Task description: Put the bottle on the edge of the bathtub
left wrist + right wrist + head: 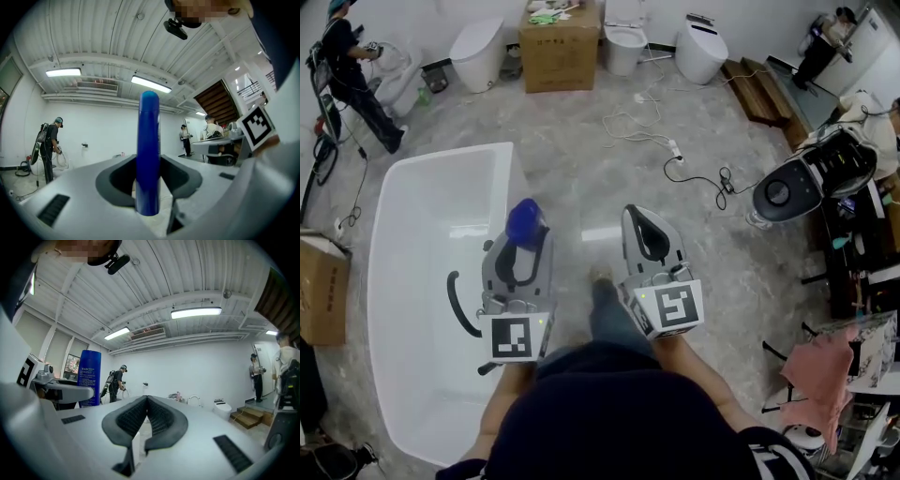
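1. The left gripper [525,246] pinched a blue bottle [526,222] between its fingers, and the bottle stood upright with its rounded cap on top.
2. From the head view the bottle lay over the right-hand rim of the white bathtub [441,155], about halfway along it. Whether it touched the rim could not be told, because the gripper's grey body covered that stretch of the edge.
3. The right gripper [642,214] was beside the bathtub on its right, over the marble-look floor. Its ribbed pads were pressed together with nothing between them.
4. The person's leg and shoe [602,291] showed between the two grippers, on the floor just right of the bathtub.
5. Past the bathtub's far end stood a large cardboard box [560,52] with a white toilet [478,52] on its left. Two further toilets [625,37] [701,49] stood on its right.
6. White and black cables [675,150] trailed over the floor to the right of the bathtub's far end.
7. A second person [352,75] stood beyond the bathtub's far left corner.
8. Another cardboard box [321,286] sat just off the bathtub's left side.
9. Well to the bathtub's right were wooden steps [759,89], a toilet with a black seat [811,178] and a pink cloth [820,370].
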`<state>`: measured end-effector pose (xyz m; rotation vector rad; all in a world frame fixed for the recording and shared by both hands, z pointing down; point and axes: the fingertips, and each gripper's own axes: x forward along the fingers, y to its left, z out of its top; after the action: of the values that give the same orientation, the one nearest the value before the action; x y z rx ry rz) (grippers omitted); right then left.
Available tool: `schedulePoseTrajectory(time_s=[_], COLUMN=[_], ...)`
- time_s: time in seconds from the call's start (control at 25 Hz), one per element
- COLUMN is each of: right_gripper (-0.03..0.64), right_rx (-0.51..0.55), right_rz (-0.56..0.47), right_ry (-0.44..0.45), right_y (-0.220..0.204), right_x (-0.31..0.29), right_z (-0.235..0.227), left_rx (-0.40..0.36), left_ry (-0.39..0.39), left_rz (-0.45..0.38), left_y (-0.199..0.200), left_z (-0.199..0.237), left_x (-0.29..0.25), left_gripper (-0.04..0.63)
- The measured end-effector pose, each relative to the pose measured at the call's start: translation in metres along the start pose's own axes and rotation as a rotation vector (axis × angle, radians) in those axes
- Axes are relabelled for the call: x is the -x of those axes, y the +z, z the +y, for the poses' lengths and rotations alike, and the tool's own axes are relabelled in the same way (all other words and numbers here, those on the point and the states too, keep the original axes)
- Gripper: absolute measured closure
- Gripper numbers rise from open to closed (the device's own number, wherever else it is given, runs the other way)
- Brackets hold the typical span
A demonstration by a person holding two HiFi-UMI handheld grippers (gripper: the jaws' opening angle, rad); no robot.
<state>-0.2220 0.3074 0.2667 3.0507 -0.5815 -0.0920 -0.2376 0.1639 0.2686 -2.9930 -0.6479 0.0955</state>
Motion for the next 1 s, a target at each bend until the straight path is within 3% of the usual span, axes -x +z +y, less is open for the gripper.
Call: schedulePoseTrajectory(time_s=[0.6, 1.0], right_gripper=[0.601, 0.601], right_rx=[0.014, -0.003], right_rz=[-0.028, -0.02], right_ry=[0.284, 0.447], right_y=[0.01, 0.003], right_x=[-0.219, -0.29], right_z=[-0.089, -0.088], left_rx=[-0.053, -0.041], left_ry=[0.235, 0.404], left_rz=[-0.068, -0.042], left_y=[0.019, 0.016], left_z=[0.077, 0.128], left_x=[-0.188, -0.226], left_gripper=[0.439, 0.439])
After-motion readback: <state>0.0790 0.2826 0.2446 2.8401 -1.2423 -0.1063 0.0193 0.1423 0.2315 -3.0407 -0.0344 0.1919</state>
